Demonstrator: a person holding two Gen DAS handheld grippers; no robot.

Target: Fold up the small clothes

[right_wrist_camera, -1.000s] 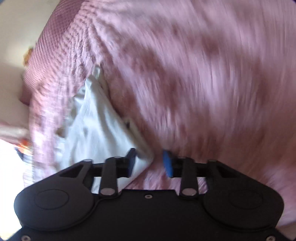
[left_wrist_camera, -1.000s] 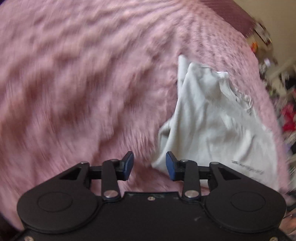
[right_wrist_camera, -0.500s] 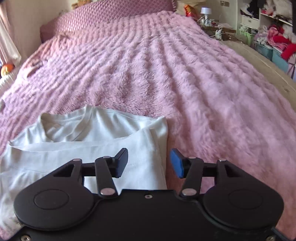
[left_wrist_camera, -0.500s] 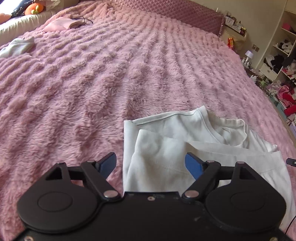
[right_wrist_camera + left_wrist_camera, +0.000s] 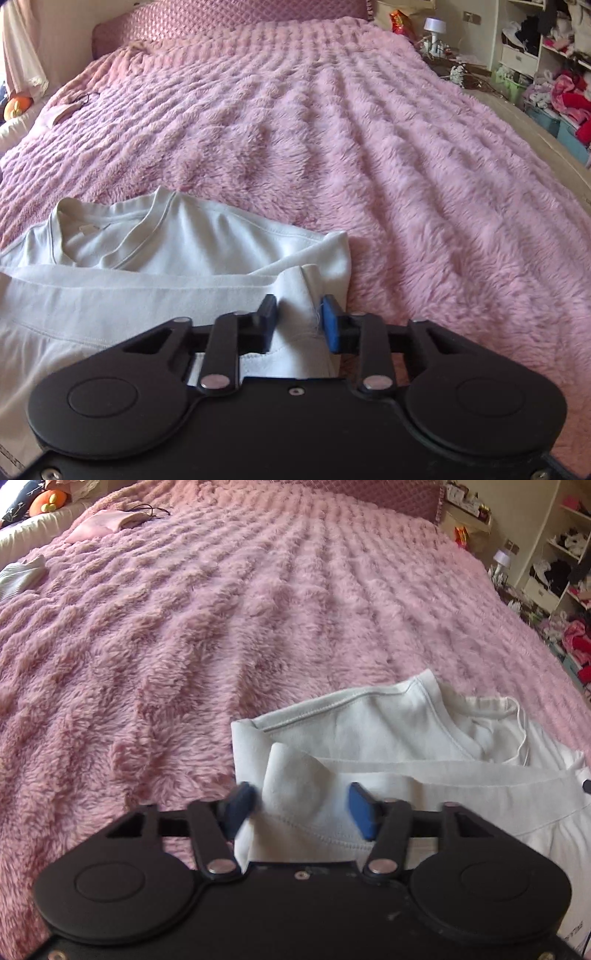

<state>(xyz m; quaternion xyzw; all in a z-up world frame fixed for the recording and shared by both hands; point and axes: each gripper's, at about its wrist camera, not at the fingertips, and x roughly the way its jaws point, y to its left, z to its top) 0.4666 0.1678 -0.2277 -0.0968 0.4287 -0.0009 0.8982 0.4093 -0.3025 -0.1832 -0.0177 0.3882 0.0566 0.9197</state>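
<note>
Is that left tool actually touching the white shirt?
Touching. In the left wrist view, a bunched corner of the white shirt rises between the left tool fingers, pressed against the left pad.
</note>
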